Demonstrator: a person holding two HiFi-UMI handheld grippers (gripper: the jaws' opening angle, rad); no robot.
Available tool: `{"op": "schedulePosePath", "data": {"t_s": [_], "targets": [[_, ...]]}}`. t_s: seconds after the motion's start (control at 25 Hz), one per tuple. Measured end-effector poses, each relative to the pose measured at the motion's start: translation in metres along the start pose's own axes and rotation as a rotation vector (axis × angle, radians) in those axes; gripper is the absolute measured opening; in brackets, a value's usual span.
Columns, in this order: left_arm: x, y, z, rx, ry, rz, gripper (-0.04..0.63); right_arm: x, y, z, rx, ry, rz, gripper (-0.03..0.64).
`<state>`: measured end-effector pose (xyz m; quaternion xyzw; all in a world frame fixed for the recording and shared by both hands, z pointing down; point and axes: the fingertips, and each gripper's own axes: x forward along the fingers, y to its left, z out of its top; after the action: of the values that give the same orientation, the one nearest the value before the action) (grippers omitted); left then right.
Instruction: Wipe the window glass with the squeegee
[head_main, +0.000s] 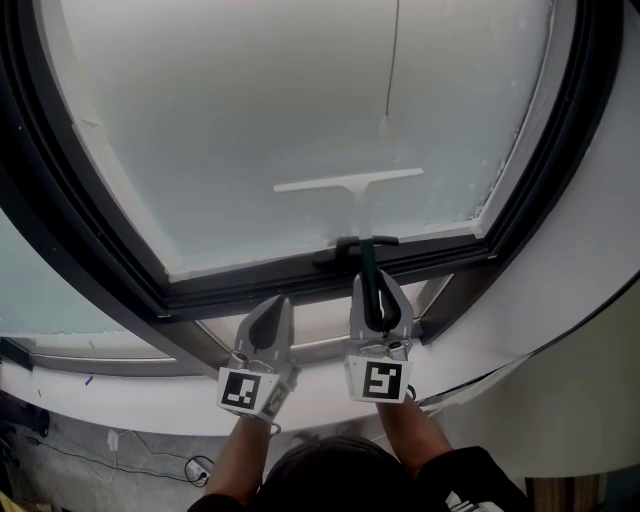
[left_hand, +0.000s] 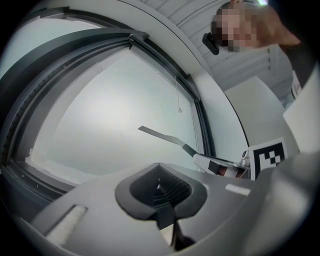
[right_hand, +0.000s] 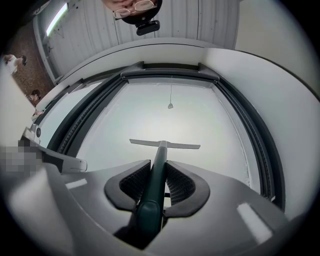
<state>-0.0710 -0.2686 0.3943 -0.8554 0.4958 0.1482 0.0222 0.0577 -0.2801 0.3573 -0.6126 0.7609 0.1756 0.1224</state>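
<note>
Right gripper (right_hand: 159, 175): jaws clamped on the dark green handle of the white-bladed squeegee (head_main: 352, 184), gripped near its lower end. The blade lies level across the lower part of the pale frosted window glass (head_main: 290, 100), just above the dark lower frame (head_main: 250, 278); contact with the pane looks likely. Left gripper (left_hand: 160, 187): jaws together, nothing between them, just beside the right one and below the frame.

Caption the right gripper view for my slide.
Right gripper with its jaws shut on the squeegee handle, blade held level across the frosted window glass.
</note>
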Motion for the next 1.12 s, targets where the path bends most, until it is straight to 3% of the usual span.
{"op": "schedulePosePath", "data": {"t_s": [0.48,1.12], "targets": [[-0.005,0.002,-0.01,-0.017,0.015,0.01,-0.003,-0.016,0.0,-0.031,-0.007,0.095,-0.004,0.098],[-0.008,0.003,-0.02,-0.021,0.047,0.017,-0.002,-0.024,0.005,-0.04,0.012,0.118,0.008,0.097]]}}
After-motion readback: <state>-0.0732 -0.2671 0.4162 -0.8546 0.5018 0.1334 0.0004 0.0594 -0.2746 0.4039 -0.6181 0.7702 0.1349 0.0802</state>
